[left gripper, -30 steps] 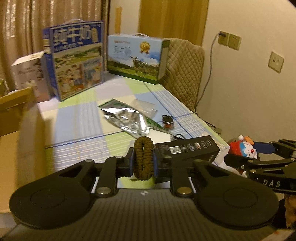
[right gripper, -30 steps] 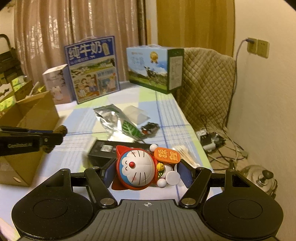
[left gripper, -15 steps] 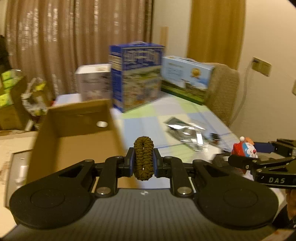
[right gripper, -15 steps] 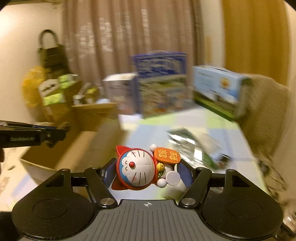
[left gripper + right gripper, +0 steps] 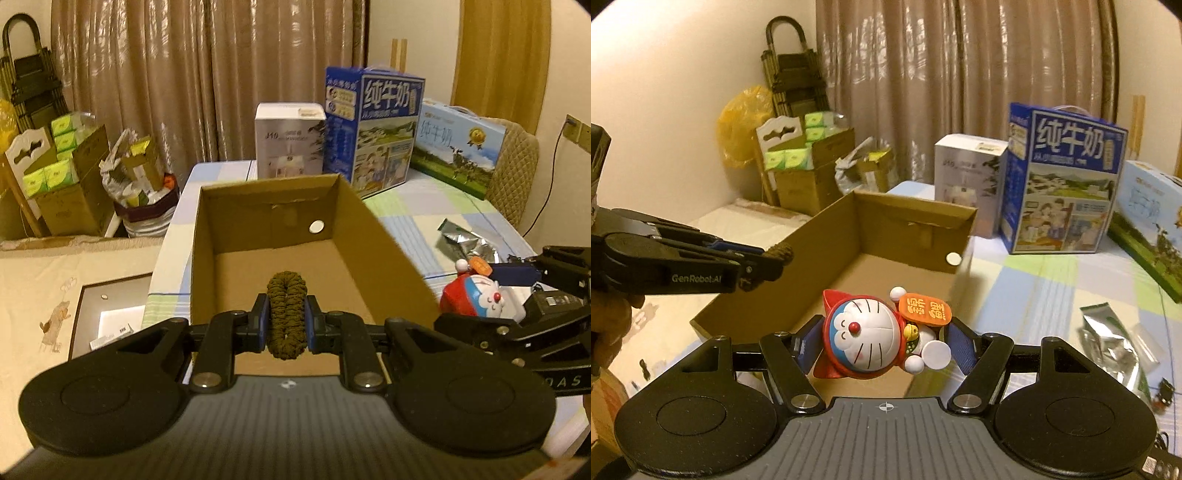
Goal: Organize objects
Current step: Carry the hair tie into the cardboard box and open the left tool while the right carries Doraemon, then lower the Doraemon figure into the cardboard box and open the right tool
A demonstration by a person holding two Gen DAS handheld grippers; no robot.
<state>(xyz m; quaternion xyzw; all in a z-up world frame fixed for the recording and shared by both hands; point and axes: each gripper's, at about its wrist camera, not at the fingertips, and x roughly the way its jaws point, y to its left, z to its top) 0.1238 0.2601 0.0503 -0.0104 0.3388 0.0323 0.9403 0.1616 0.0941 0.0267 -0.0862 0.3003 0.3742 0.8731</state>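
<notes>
My left gripper (image 5: 286, 326) is shut on a dark olive braided hair tie (image 5: 286, 314), held over the open cardboard box (image 5: 351, 225). My right gripper (image 5: 884, 345) is shut on a red and blue cat figurine (image 5: 871, 339) with an orange sign, hovering at the near right edge of the cardboard box (image 5: 912, 218). In the right wrist view the left gripper (image 5: 764, 264) reaches in from the left above the box's left wall. In the left wrist view the figurine (image 5: 480, 299) and the right gripper (image 5: 517, 295) sit at the right, beside the box.
A blue milk carton case (image 5: 373, 129), a white box (image 5: 290, 138) and a light blue case (image 5: 461, 147) stand at the table's far end. A silver foil pouch (image 5: 463, 242) lies to the right. Cartons and bags (image 5: 74, 173) crowd the floor at left.
Both grippers swung left from the table's right side to the cardboard box, each keeping its object. The black box and the foil pouch have slid out to the right of the views.
</notes>
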